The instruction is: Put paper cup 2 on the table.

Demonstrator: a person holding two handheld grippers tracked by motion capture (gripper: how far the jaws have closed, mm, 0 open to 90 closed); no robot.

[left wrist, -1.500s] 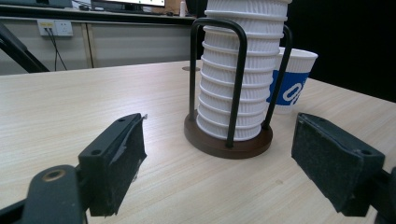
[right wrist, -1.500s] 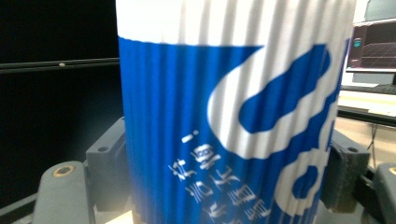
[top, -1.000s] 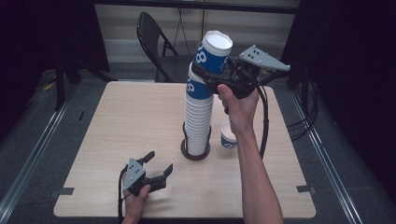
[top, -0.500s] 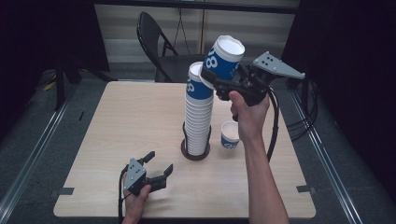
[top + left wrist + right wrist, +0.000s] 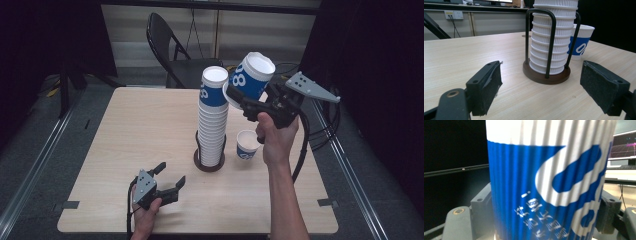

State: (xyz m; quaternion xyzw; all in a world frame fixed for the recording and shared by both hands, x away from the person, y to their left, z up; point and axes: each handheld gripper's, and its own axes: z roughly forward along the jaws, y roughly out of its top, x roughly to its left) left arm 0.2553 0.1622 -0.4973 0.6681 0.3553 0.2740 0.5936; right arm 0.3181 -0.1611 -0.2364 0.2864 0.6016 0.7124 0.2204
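Right gripper point(image 5: 239, 96): we are holding it raised above the counter, just right of the stack's top; its jaws are clamping a cup point(image 5: 251, 75) by the sides.
Cup: it is sitting upside down and tilted in the gripper, bottom pointing up and away from us; in the right gripper view its blue-and-white ribbed wall point(image 5: 549, 180) is pressing between the two jaws.
Stack point(image 5: 213, 115): the cups are standing upside down in a holder point(image 5: 209, 165) near the middle of the counter point(image 5: 135, 130); the cup we are holding is clear of it, close beside its top.
Second cup point(image 5: 248, 144): it is standing upright on the counter just right of the holder.
Left gripper point(image 5: 170, 176): we are resting it near the counter's near edge, left of the holder, jaws spread wide with nothing between them.
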